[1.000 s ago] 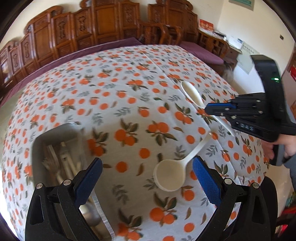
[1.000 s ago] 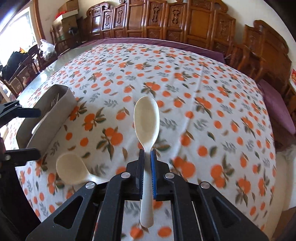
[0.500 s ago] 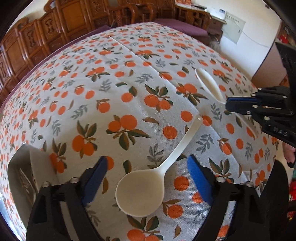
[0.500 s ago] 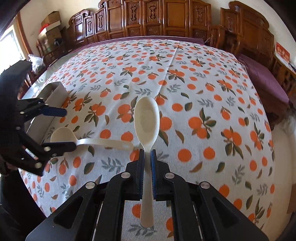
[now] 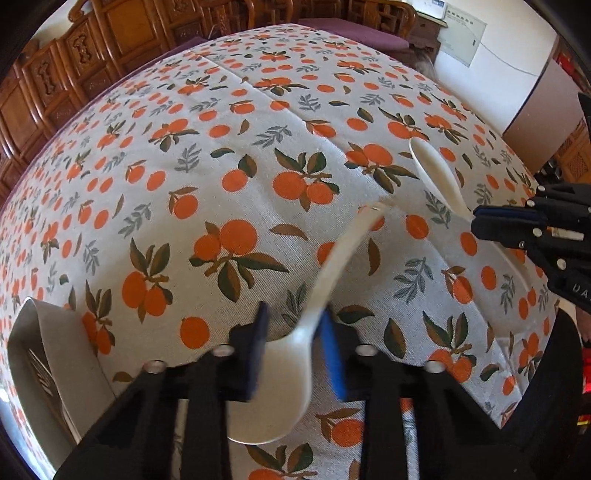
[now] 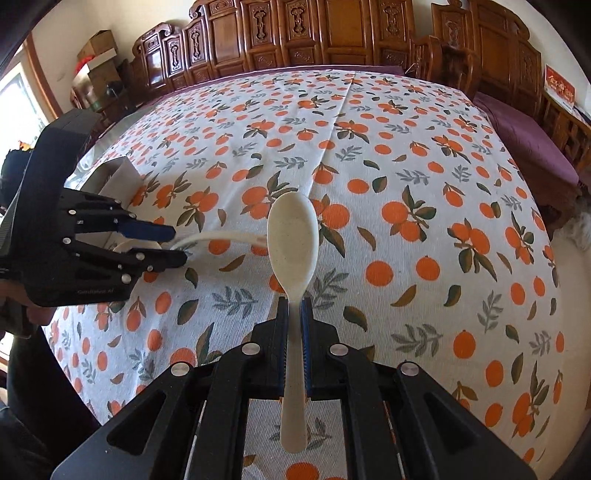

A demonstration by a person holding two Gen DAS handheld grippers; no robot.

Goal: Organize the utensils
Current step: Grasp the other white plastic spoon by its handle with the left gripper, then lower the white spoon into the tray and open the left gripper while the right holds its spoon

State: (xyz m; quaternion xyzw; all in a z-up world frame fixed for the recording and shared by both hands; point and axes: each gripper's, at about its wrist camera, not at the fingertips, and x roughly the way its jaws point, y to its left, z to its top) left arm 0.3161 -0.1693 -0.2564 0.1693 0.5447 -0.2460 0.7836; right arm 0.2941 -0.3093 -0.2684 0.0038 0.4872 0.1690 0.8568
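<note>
My left gripper (image 5: 293, 325) has its blue pads closed around a cream round ladle spoon (image 5: 280, 384), gripping it where the bowl meets the handle; the handle points away over the table. My right gripper (image 6: 294, 306) is shut on the handle of a cream oval spoon (image 6: 292, 232) and holds it above the cloth. The right gripper (image 5: 517, 225) and its spoon (image 5: 436, 173) show at the right of the left wrist view. The left gripper (image 6: 173, 243) and the ladle handle (image 6: 221, 238) show at the left of the right wrist view.
A grey utensil box (image 5: 51, 354) with several utensils inside stands at the table's left near edge; it also shows behind the left gripper (image 6: 118, 173). The orange-print tablecloth (image 6: 369, 166) covers the table. Carved wooden chairs (image 6: 332, 33) line the far side.
My left gripper has moved forward over the ladle spoon and closed on it. My right gripper keeps hold of the oval spoon, now nearer the left gripper.
</note>
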